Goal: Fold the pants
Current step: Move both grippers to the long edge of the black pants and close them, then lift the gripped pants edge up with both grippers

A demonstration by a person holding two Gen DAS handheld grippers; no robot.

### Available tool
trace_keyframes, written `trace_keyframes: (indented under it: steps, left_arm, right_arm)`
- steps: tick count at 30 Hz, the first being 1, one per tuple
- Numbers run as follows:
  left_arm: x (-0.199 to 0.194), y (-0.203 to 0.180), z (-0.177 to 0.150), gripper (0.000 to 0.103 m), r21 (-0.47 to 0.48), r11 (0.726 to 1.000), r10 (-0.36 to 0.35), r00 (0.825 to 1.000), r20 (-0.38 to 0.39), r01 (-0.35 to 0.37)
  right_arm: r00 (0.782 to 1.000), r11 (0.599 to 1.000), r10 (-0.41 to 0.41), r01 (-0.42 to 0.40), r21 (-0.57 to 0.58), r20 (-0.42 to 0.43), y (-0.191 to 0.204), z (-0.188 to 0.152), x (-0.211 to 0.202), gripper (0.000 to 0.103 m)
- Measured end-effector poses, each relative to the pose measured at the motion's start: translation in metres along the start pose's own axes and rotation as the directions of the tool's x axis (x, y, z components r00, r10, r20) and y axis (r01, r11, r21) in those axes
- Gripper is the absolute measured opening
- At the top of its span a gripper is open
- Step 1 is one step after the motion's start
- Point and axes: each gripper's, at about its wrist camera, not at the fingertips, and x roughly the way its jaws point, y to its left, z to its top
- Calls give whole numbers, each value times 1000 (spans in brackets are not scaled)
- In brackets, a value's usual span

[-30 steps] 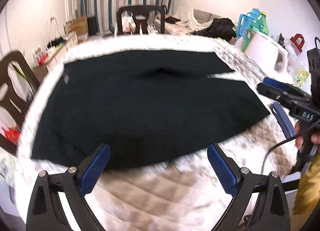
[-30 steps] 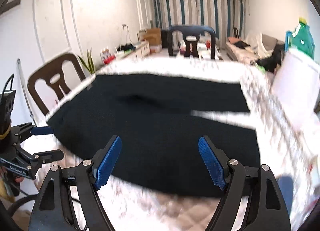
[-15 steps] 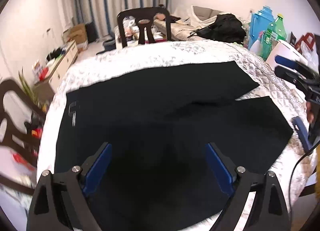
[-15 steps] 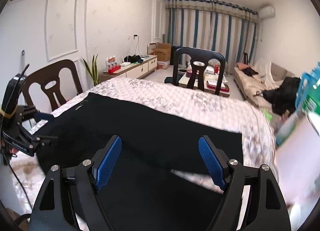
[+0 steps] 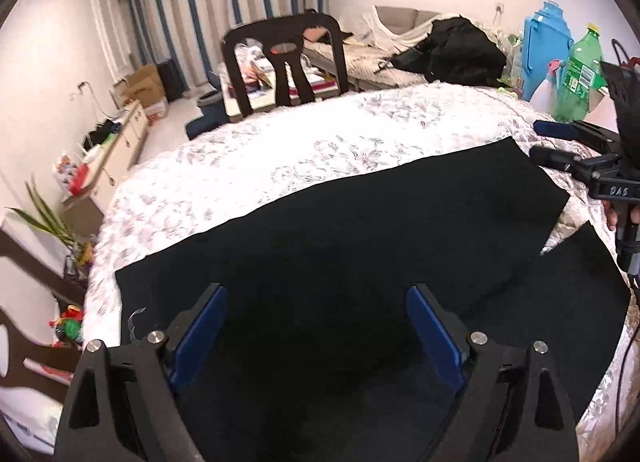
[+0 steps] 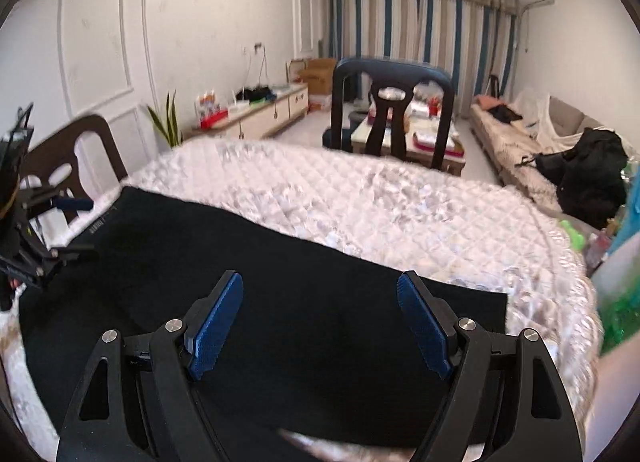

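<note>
- both views have swept across the table (image 5: 304,150) since a second ago, tongs now out over the black pants (image 5: 360,246), so a grab for the first fold looks next.
- left gripper (image 5: 316,330) spread, jaws have just been narrowing a bit, nothing pinched.
- right gripper (image 6: 320,322) spread, empty.
- pants lie flat on the table's near half, legs slightly split, toward the green bottle (image 5: 580,74); waist at the opposite end.

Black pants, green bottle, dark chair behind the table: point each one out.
Black pants (image 5: 360,254), left wrist view, on the flat cloth above the split between the legs.
Green bottle (image 5: 580,70), left wrist view, on its label.
Dark chair (image 6: 394,78), right wrist view, on the backrest's top rail.
</note>
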Motion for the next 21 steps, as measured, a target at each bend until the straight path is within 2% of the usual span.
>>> trace_keyframes:
  steps: [4,7,12,18,21]
  left_arm:
    - [29,16,12,89,-38,999,-37,998,-50,36]
    - [51,23,23,88,-26,999,-20,997,-80,18]
    - [83,26,39,82,3,998,-63,990,-125,64]
    - [112,21,56,74,62,993,-91,984,-153,101]
    - [122,18,61,70,100,987,-106,980,-171,124]
  right_arm:
    - [998,1000,0,-1,-29,-62,-10,4,29,80]
    - [995,1000,15,-17,-20,-98,-21,10,49,80]
    - [988,999,19,-26,-43,-152,-29,17,80,80]
    - [980,994,77,-90,-66,-185,-33,22,107,79]
    - [974,990,86,-107,-92,-208,-33,23,118,74]
